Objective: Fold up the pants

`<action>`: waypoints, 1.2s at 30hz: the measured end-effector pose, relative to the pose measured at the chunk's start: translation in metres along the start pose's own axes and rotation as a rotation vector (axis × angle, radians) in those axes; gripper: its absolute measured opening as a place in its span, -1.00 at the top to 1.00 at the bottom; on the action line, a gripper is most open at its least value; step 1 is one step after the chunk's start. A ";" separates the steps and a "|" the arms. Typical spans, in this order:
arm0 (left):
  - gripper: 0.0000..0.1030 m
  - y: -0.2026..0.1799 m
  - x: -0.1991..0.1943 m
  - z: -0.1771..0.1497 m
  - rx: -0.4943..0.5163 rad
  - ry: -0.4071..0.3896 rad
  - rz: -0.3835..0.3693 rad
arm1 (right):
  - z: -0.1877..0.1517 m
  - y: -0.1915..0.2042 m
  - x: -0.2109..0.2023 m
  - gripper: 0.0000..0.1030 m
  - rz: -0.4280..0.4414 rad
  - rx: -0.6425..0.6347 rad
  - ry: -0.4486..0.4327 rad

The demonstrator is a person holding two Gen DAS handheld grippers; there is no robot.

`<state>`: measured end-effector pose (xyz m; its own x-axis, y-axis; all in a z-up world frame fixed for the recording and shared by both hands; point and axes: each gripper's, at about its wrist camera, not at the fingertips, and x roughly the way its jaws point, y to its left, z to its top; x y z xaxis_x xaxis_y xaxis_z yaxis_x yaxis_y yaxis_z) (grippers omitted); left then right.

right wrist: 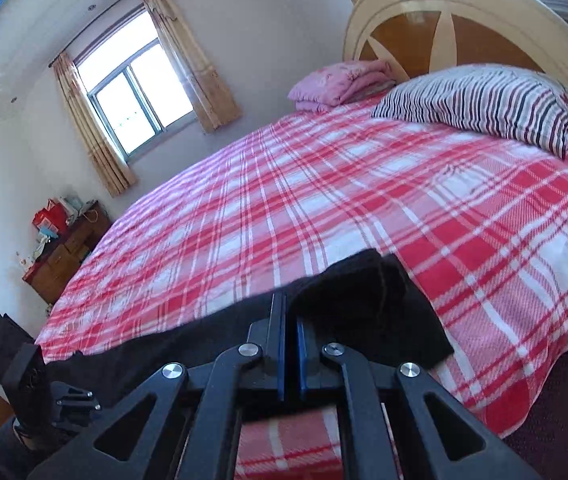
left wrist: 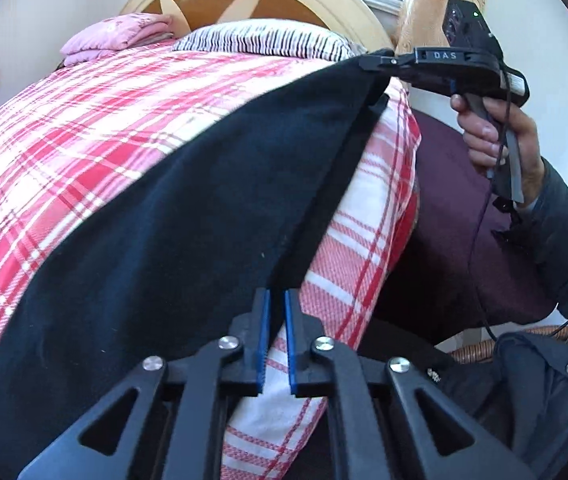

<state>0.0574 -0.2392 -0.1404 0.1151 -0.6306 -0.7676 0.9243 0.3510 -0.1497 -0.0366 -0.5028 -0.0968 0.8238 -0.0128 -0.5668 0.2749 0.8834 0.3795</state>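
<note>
Dark navy pants stretch in a long band above the red plaid bed. My left gripper is shut on the near edge of the pants. My right gripper, held by a hand at the upper right, is shut on the far end of the pants. In the right wrist view the right gripper pinches the black cloth, which bunches to the right of the fingers and trails left along the bed's edge. The left gripper shows at the lower left.
A striped pillow and a folded pink blanket lie by the headboard. A wooden dresser with clutter stands at the left under a curtained window. A wicker chair edge sits at lower right.
</note>
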 end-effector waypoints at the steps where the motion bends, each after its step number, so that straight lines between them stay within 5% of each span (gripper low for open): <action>1: 0.84 0.001 0.003 0.000 -0.002 0.008 0.001 | -0.004 -0.004 0.000 0.92 0.000 0.010 0.008; 8: 0.83 0.009 -0.011 0.006 -0.017 -0.085 0.046 | -0.001 -0.014 -0.014 0.93 0.007 0.048 -0.045; 14: 0.80 0.003 0.003 0.006 0.003 -0.049 0.060 | 0.010 0.007 -0.037 0.94 0.048 -0.001 -0.126; 18: 0.73 -0.002 0.007 0.007 0.026 -0.052 0.068 | 0.009 -0.015 -0.022 0.93 0.043 0.065 -0.050; 20: 0.49 -0.003 0.012 0.003 0.044 -0.033 0.110 | 0.004 -0.029 -0.007 0.93 0.004 0.102 0.001; 25: 0.47 -0.001 0.019 0.002 0.055 -0.031 0.128 | -0.003 -0.039 0.010 0.93 -0.011 0.125 0.053; 28: 0.79 0.006 0.016 0.001 0.016 -0.034 0.130 | -0.001 -0.034 0.009 0.93 0.003 0.108 0.041; 36: 0.88 0.005 -0.004 -0.004 -0.010 -0.058 0.046 | 0.007 -0.025 -0.014 0.93 0.046 0.072 -0.015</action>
<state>0.0597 -0.2323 -0.1410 0.1783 -0.6525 -0.7366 0.9139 0.3873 -0.1218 -0.0517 -0.5277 -0.0929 0.8435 0.0197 -0.5368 0.2711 0.8472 0.4570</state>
